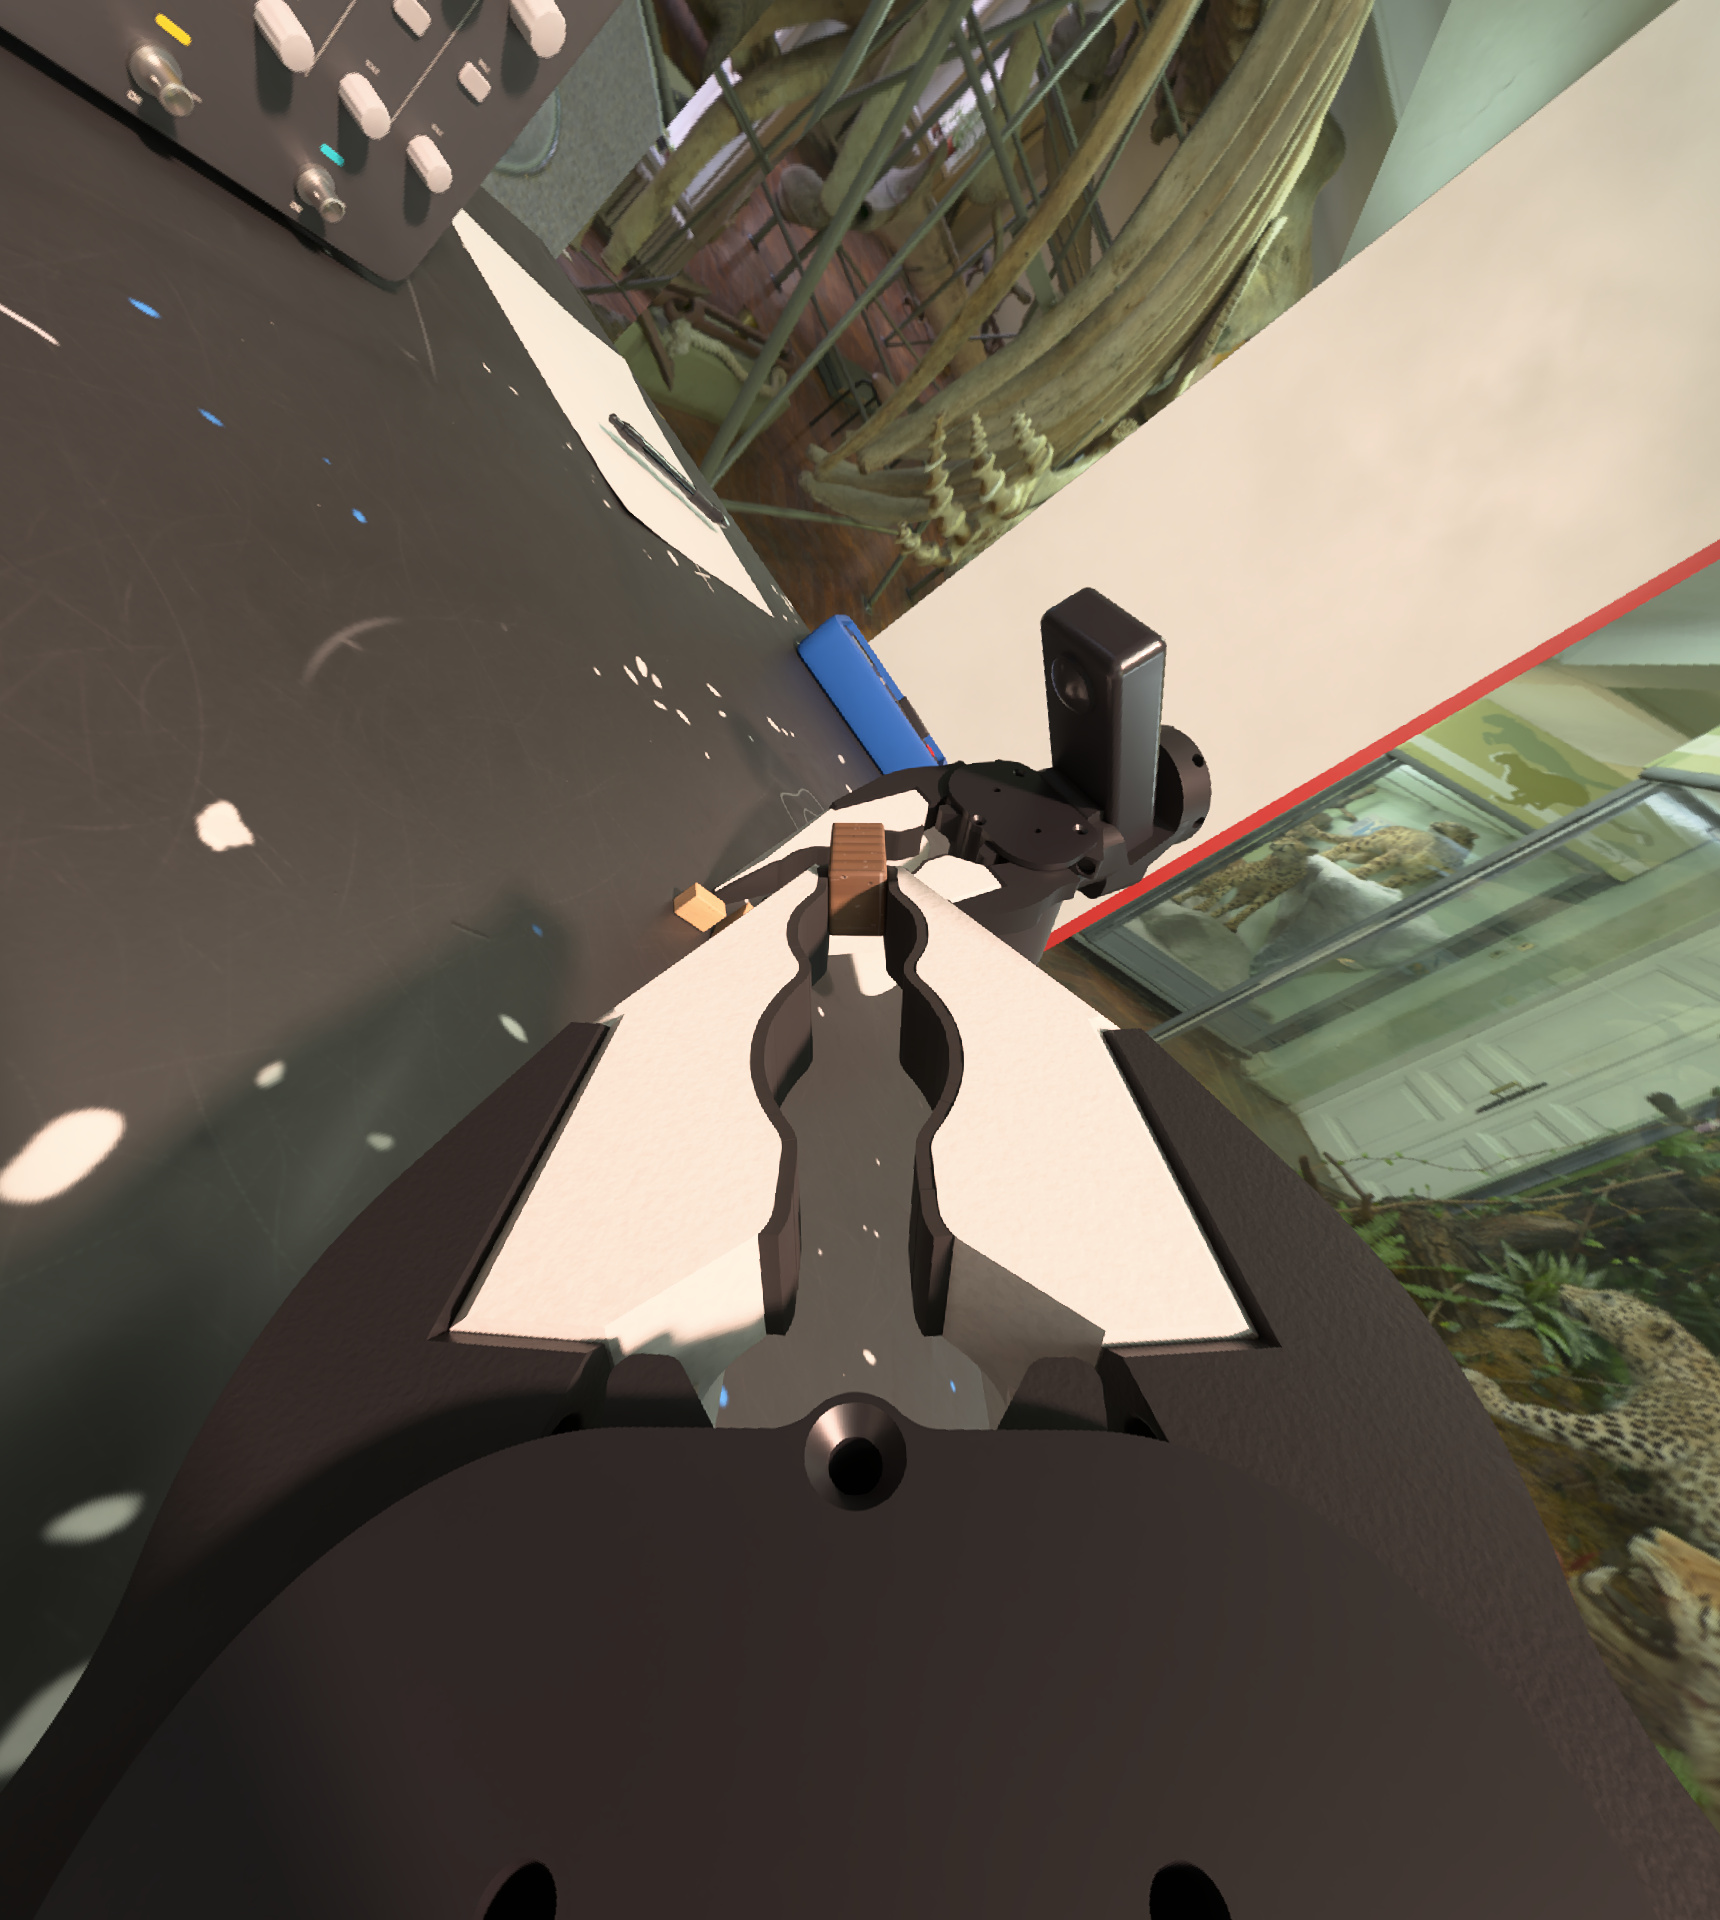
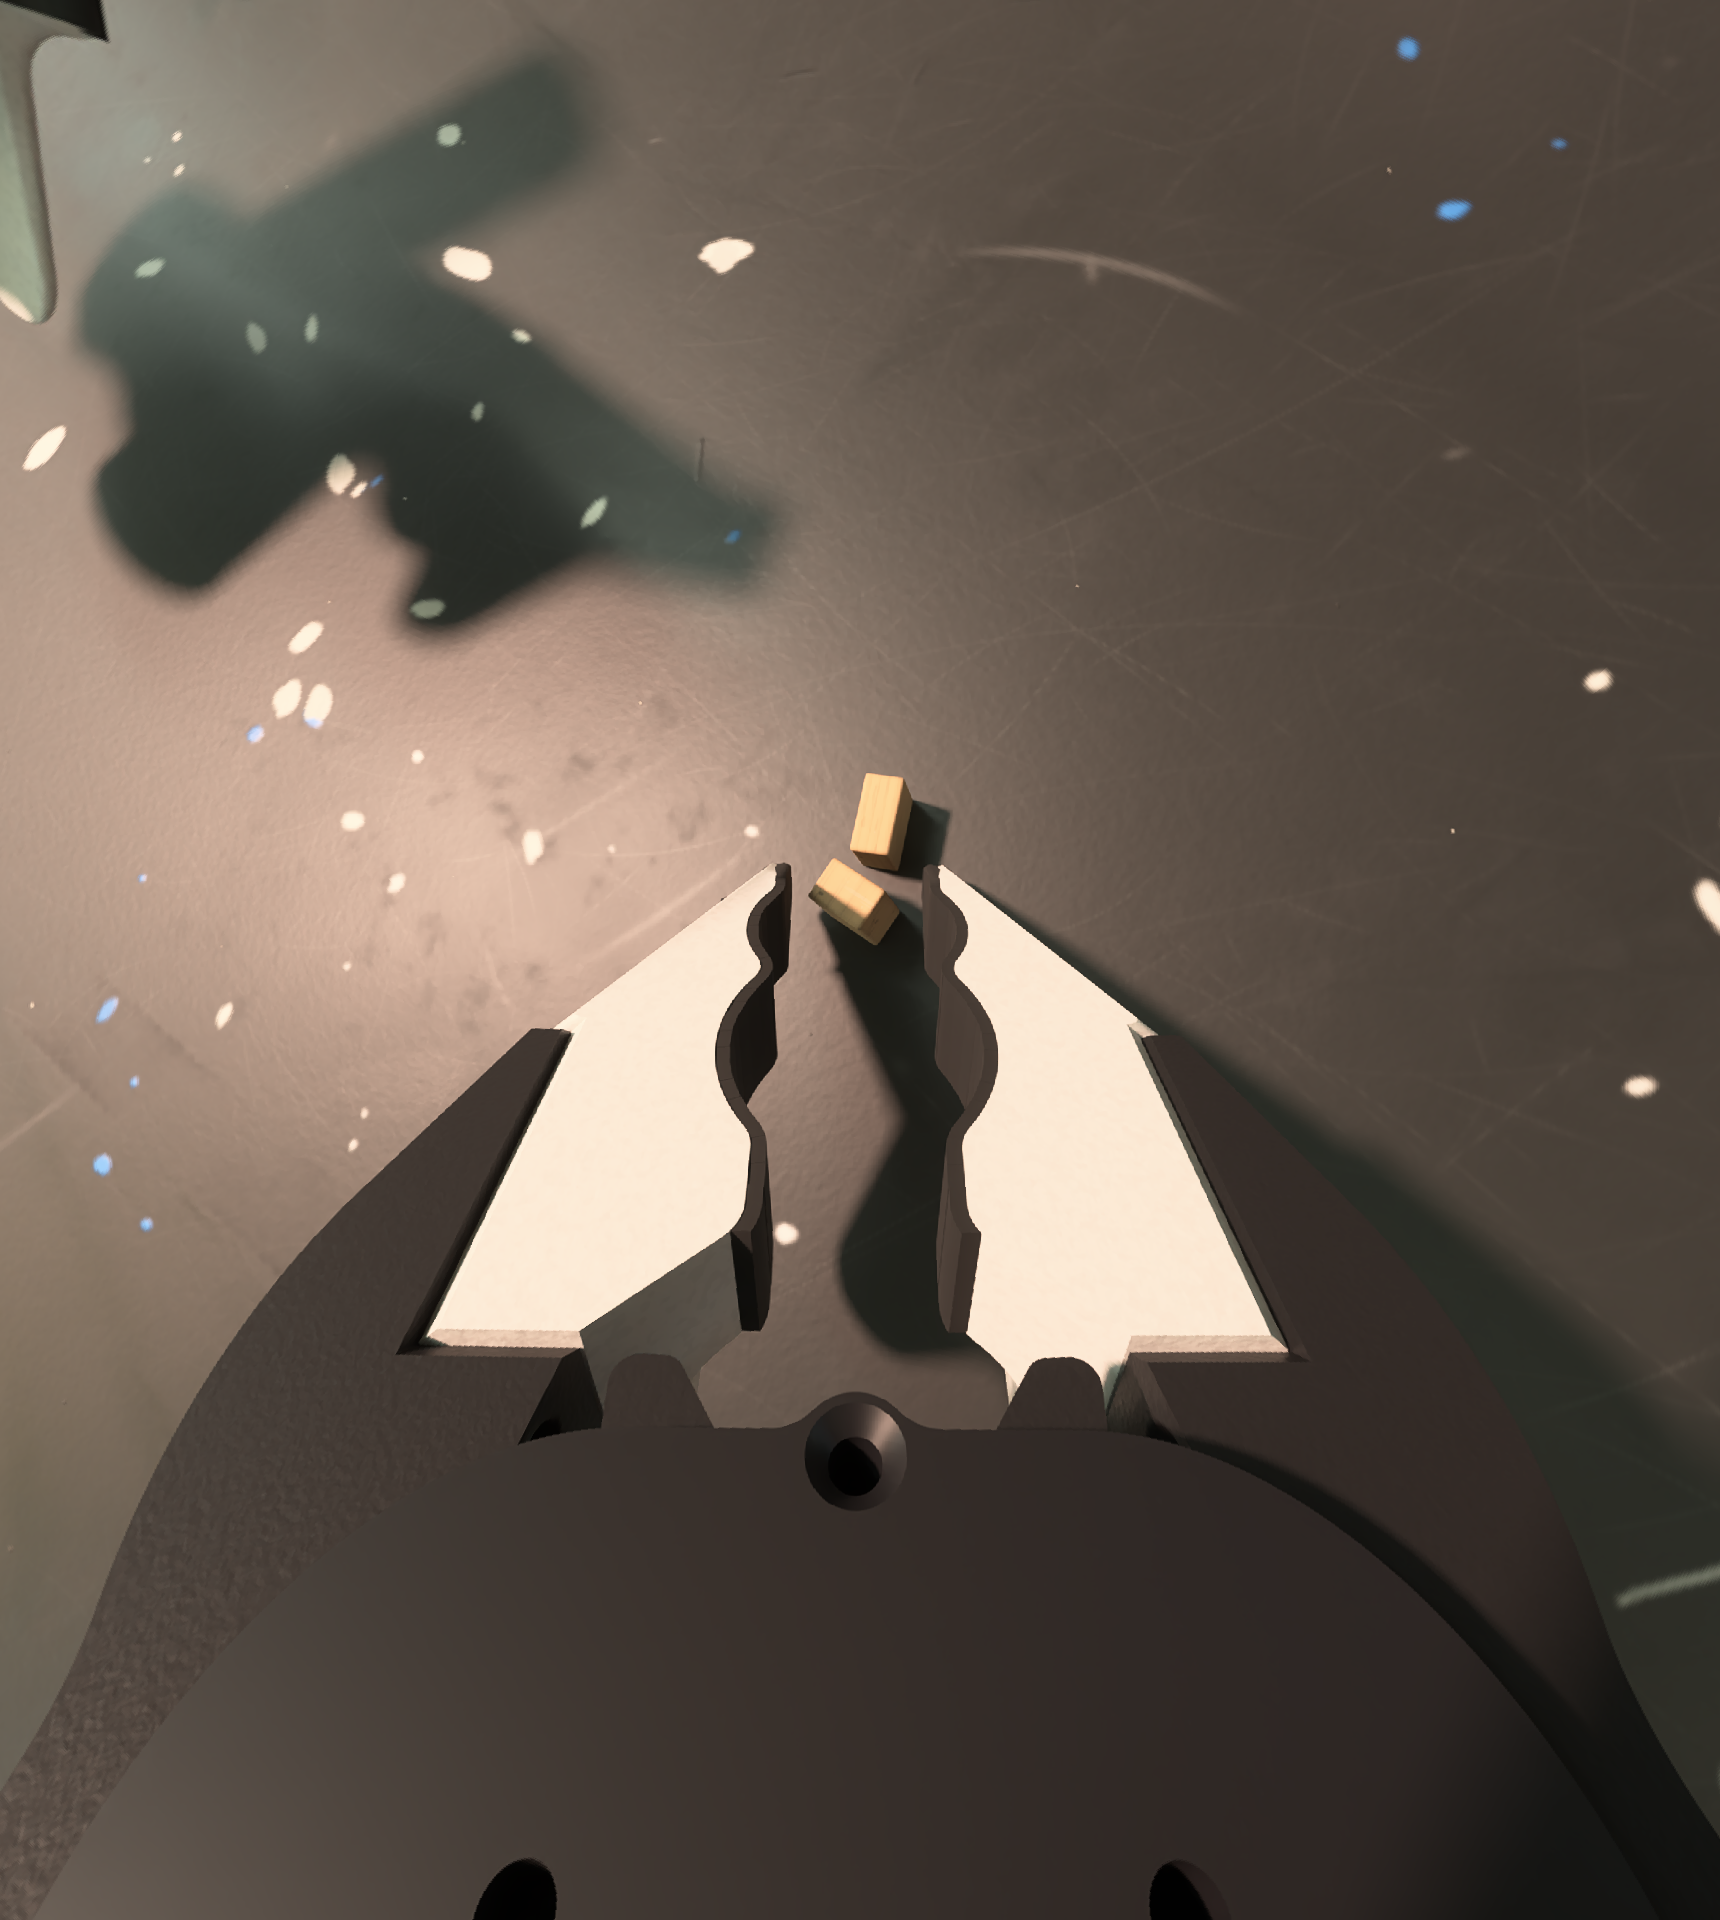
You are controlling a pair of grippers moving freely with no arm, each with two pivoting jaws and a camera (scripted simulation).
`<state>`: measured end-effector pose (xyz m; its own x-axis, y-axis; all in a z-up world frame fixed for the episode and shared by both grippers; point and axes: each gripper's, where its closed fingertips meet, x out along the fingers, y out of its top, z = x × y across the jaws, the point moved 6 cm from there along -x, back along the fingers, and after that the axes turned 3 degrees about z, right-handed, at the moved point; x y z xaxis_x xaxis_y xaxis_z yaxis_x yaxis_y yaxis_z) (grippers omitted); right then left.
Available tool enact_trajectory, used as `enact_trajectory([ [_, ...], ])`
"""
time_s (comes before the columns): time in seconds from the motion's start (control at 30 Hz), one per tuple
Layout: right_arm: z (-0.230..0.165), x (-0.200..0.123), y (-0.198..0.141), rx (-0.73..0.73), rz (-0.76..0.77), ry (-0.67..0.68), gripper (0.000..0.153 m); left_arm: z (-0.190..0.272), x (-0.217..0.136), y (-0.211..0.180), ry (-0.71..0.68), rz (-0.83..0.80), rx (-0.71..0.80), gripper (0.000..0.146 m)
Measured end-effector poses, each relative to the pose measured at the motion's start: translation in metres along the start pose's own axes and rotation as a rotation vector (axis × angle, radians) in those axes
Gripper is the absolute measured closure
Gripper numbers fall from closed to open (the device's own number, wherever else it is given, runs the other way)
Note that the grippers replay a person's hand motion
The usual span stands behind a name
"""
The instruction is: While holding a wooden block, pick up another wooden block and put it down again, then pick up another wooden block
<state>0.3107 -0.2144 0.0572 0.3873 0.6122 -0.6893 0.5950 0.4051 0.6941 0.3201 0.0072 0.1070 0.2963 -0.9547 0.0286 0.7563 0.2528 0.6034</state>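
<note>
Already a darker brown wooden block (image 1: 857, 878) sits pinched at the very tips of the left gripper (image 1: 857, 883), just above the frame's centre in the left wrist view, its fingers narrowed onto the block's sides; held out at the tips like that, it seems parked clear of the work while the other gripper acts. Two pale wooden blocks lie on the dark scratched tabletop (image 2: 1251, 520) near the middle of the right wrist view: the nearer pale block (image 2: 854, 900) rests at a slant just ahead of the right gripper (image 2: 856, 883), between the lines of its tips, and the farther pale block (image 2: 881, 820) lies just beyond, almost touching it. The right gripper's fingers stand apart with nothing between them, wide enough to straddle the nearer block, which suggests a pickup is being lined up. Because the two blocks crowd each other, closing may nudge the farther one. Outward, a blue box (image 1: 861, 696) lies right of centre at the table's edge, and a switch panel (image 1: 316, 114) fills the upper left.
</note>
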Motion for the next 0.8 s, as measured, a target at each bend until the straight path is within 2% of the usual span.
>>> enact_trajectory([
  [0.17, -0.003, 0.003, 0.0, 0.074, 0.018, -0.014, 0.128, -0.002, -0.002, 0.001, -0.005, 0.002, -0.005, 0.137],
  [0.43, -0.004, 0.01, 0.005, 0.048, 0.012, -0.056, 0.13, -0.004, -0.004, 0.003, -0.011, -0.009, -0.005, 0.137],
  [0.57, -0.004, 0.01, 0.004, 0.033, 0.012, -0.092, 0.14, -0.004, -0.004, 0.004, -0.016, -0.01, -0.006, 0.137],
  [0.8, -0.004, 0.01, 0.004, 0.019, 0.013, -0.101, 0.14, -0.003, -0.007, 0.007, -0.02, -0.005, 0.004, 0.137],
])
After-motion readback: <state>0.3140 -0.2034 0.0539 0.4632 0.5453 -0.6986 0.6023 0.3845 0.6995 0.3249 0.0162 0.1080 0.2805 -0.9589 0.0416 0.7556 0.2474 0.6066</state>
